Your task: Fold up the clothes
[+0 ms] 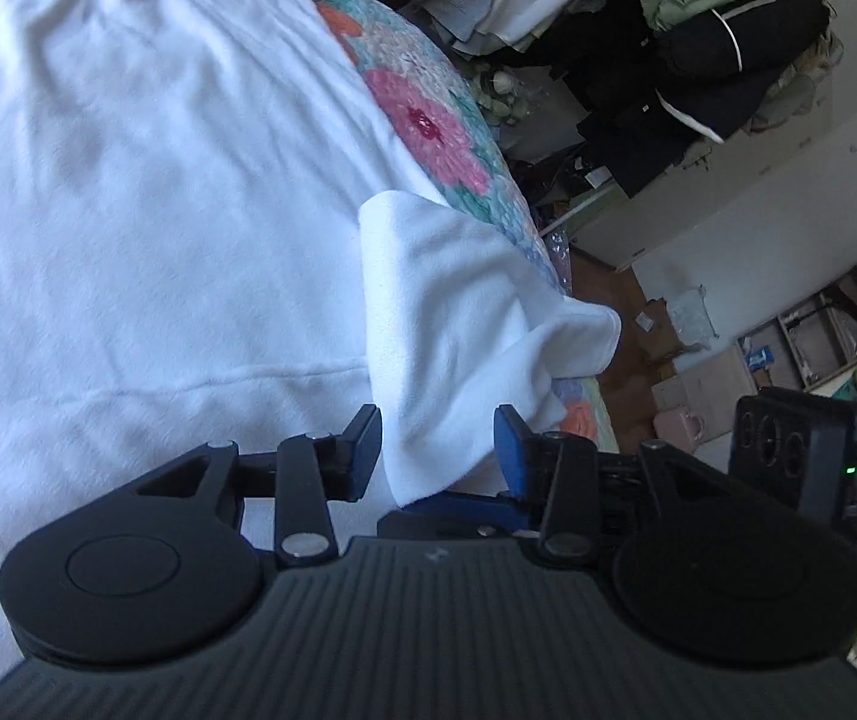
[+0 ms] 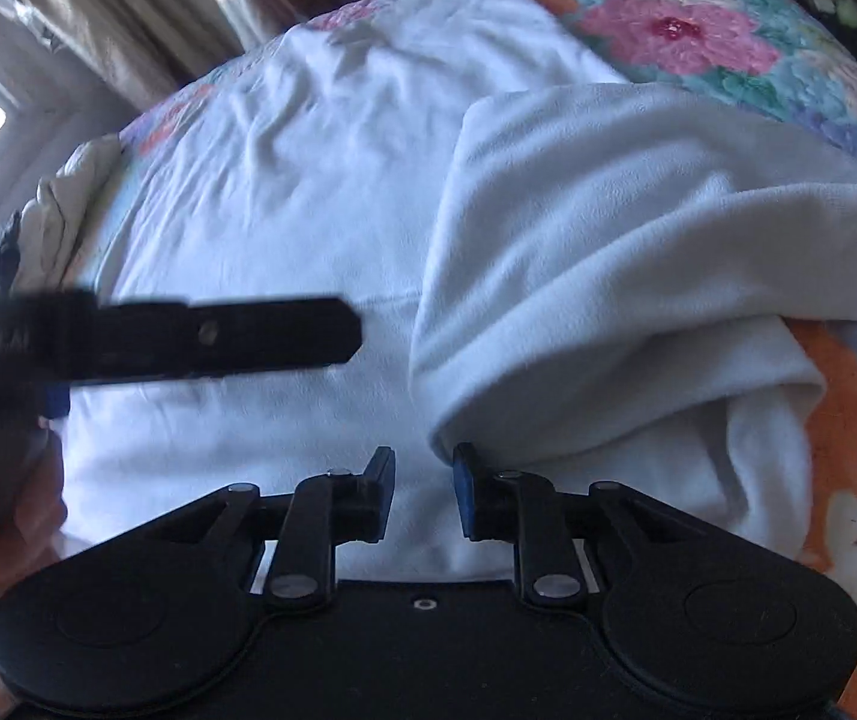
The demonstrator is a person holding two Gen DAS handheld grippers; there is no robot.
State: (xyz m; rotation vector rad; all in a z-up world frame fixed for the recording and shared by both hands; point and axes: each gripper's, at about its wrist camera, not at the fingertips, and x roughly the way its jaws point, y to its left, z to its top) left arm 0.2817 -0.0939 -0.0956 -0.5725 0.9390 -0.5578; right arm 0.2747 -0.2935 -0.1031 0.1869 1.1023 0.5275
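Lying on the bed is a big white garment [image 2: 284, 198], spread out flat, with one side flap [image 2: 608, 252] folded over on top of it. That flap bulges up in a fat, loose roll and has not been pressed down. It could slide back open because nothing holds it. In the left wrist view the end of the flap [image 1: 464, 324] hangs near the edge of the bed, so it could slip off and pull more cloth down with it.

The left gripper [image 1: 437, 450] has its fingers spread apart. A corner of the white cloth sits between them, but the pads do not look like they squeeze it. If the hand pulls away now, the cloth could catch on a finger and get dragged out of shape.

The right gripper [image 2: 423, 492] has its fingers a little apart too, with nothing pinched. The low edge of the flap sits just beside one finger.

The cloth looks soft, thick and a bit fuzzy, like fleece. It has gentle wrinkles and one long seam [image 2: 392, 297] across it.

Under it is a bumpy quilt [image 2: 698, 36] with big pink and orange flowers. Beyond the bed are piles of dark clothes [image 1: 698, 60] and some boxes [image 1: 698, 372] on the floor.
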